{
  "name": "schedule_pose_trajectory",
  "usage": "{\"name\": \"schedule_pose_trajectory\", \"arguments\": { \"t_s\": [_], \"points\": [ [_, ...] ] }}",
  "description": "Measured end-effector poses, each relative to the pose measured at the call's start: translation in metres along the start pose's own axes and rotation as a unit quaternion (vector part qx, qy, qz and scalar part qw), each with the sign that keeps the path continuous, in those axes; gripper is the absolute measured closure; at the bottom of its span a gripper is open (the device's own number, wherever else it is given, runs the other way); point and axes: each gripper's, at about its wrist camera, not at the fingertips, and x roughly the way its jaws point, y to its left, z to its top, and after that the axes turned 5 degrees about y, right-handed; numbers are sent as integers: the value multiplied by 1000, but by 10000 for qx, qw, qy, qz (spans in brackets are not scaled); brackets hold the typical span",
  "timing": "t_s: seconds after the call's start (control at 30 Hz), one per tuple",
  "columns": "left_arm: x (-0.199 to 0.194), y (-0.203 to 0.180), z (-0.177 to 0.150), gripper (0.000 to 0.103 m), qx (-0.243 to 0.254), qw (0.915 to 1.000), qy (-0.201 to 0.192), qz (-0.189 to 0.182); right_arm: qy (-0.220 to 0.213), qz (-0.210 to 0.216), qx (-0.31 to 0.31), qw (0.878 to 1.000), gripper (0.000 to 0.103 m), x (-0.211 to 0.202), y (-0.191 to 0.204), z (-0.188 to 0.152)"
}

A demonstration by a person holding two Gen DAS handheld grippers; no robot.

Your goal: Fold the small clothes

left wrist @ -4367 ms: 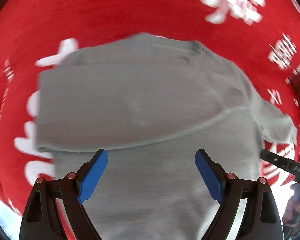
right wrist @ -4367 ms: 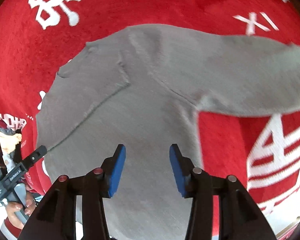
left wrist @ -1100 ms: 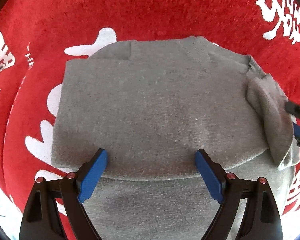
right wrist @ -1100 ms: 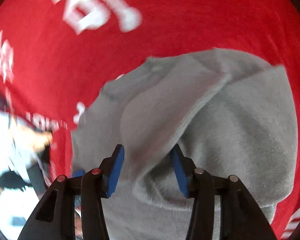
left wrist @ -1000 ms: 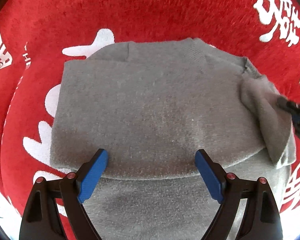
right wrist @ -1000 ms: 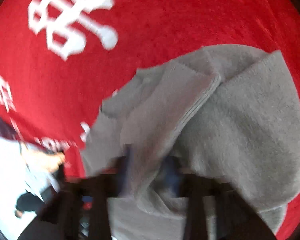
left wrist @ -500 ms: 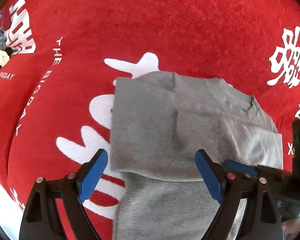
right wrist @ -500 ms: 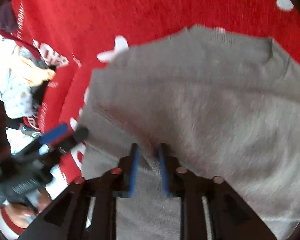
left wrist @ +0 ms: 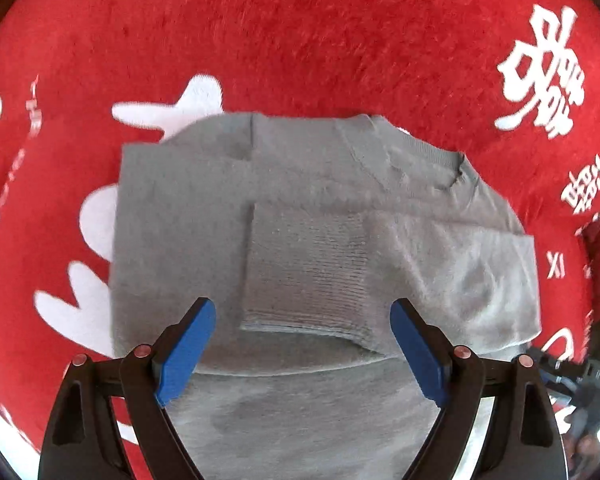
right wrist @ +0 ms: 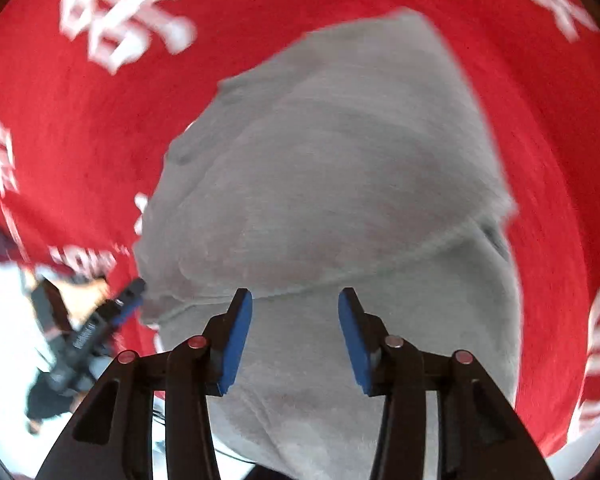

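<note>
A small grey sweater (left wrist: 300, 208) lies on the red blanket, both sleeves folded across its chest. The right sleeve's ribbed cuff (left wrist: 306, 276) lies on top in the middle. My left gripper (left wrist: 300, 344) is open and empty, hovering over the sweater's lower half. My right gripper (right wrist: 294, 336) is open and empty above the same sweater (right wrist: 332, 184), seen from its right side. The left gripper's body (right wrist: 96, 328) shows at the left of the right wrist view.
A red fleece blanket (left wrist: 300, 40) with white characters and lettering covers the surface around the sweater. A pale edge beyond the blanket shows at the lower left of the right wrist view (right wrist: 4, 320).
The right gripper carried the right sleeve across the chest, let it go and opened. The left gripper stayed open and shifted over the sweater.
</note>
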Motion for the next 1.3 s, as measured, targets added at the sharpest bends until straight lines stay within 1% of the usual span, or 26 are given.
{"name": "schedule_pose_trajectory", "arguments": {
  "t_s": [0.03,0.1,0.13,0.2,0.27,0.3,0.37,0.5,0.6,0.63,0.67,0.7,0.73,0.8,0.83,0.87,0.9,0.97,1.07,1.1,1.13,1.17,1.3],
  "points": [
    [-1,4,0,13,-108,9999,-19,-48,26,242,75,9997,52,2,0,-2],
    [-4,10,0,13,-201,9998,-50,-24,184,793,117,9966,52,18,11,-7],
    [-6,14,0,13,-241,9997,-53,45,340,1120,144,9930,52,35,23,-8],
    [-9,19,0,13,-244,9995,-52,214,562,1436,185,9879,52,66,46,-10],
    [-15,23,-1,13,-181,9980,-121,600,759,1707,259,9821,52,101,71,-10],
    [-18,25,-1,13,-147,9961,-173,847,803,1784,315,9802,52,113,79,-10],
    [-23,31,-3,13,-134,9946,-242,1003,885,1943,549,9754,52,141,94,-9],
    [-30,42,-6,13,-171,9945,-273,993,938,1888,844,9739,52,161,101,-10],
    [-32,46,-7,13,-188,9947,-288,972,837,1790,1017,9750,53,167,104,-10],
    [-33,48,-7,13,-209,9950,-287,938,765,1727,1090,9759,59,168,104,-9],
    [-35,49,-7,13,-227,9952,-289,905,736,1632,1122,9774,71,170,105,-9],
    [-36,52,-7,13,-236,9954,-290,877,726,1548,1139,9787,78,170,104,-9],
    [-37,53,-7,13,-240,9955,-289,872,738,1525,1153,9788,79,170,104,-9],
    [-37,57,-7,13,-228,9956,-295,857,811,1579,1094,9780,79,169,107,-13],
    [-38,59,-7,13,-236,9957,-293,841,824,1508,1010,9799,79,167,109,-15],
    [-37,61,-7,13,-239,9960,-276,818,783,1308,891,9843,78,164,112,-18],
    [-36,62,-7,13,-235,9962,-248,802,732,1242,877,9857,76,163,111,-20],
    [-34,63,-8,13,-239,9962,-199,816,533,1393,1052,9832,67,164,107,-20],
    [-35,62,-8,13,-247,9966,-212,756,309,1713,1505,9732,67,169,99,-16],
    [-36,62,-8,13,-234,9967,-229,745,286,1707,1523,9731,71,170,100,-15],
    [-37,61,-9,13,-217,9967,-255,737,260,1637,1487,9749,81,170,102,-14],
    [-39,61,-9,13,-210,9967,-287,732,264,1509,1336,9791,94,170,109,-12],
    [-43,63,-7,13,-235,9966,-356,711,448,1329,814,9868,94,176,129,-14]
  ]
}}
